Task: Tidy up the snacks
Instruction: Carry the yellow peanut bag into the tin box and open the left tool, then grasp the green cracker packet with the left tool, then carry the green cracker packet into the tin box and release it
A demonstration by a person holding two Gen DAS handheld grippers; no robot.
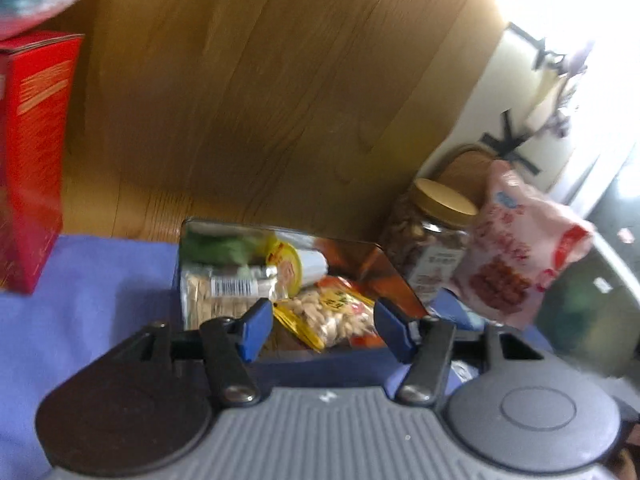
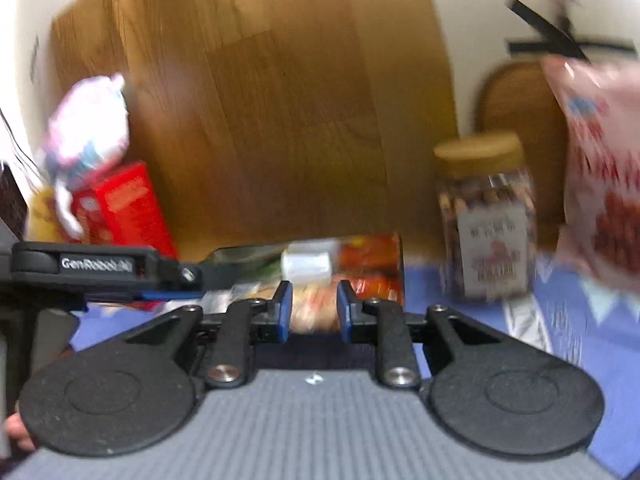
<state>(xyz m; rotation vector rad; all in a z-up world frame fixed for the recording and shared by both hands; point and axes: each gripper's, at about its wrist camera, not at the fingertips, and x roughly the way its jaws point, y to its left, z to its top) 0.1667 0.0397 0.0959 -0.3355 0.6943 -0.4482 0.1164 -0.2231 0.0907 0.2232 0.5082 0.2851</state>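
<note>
Snacks fill the shiny metal tin (image 1: 200,228) at lower centre. Left tongs (image 1: 320,330) gape wide and empty over it; right tongs (image 2: 314,310), part-open, hold nothing. Next, probably fetch the pink pouch (image 1: 516,256) at right.

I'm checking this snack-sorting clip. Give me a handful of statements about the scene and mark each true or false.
1. The jar has a gold lid. True.
2. The tin is empty. False: it holds a bag of peanuts and other packets.
3. The left gripper is open with nothing between its fingers. True.
4. The red box lies inside the tin. False: it stands outside, to the left.
5. The cloth under the tin is green. False: it is blue.
</note>
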